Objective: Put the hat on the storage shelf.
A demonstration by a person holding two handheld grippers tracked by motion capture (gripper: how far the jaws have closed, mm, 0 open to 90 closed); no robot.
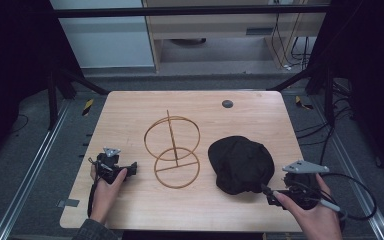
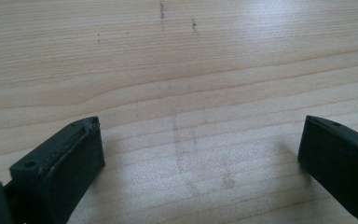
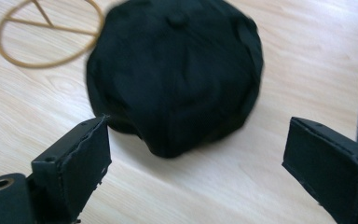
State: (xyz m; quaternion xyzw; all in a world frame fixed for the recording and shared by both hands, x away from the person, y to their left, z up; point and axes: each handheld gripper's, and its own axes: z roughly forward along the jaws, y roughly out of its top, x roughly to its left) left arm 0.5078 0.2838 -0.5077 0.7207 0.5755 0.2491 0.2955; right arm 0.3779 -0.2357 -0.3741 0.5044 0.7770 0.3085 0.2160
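The high view looked forward and down from above the near edge of the table point(image 1: 130, 107), taking in its whole top. The left gripper view sat close over bare wood, facing along its own spread jaws. The right gripper view looked from the near right toward the black cap point(image 3: 175, 70) and the wire stand point(image 3: 42, 35), both shared with the high view.

My desk point(image 1: 130, 110) is pale wood with fine grain lines. The cap point(image 1: 241, 164) is plain black, the wire stand point(image 1: 172, 150) golden-brown, and my grippers' jaws are black.
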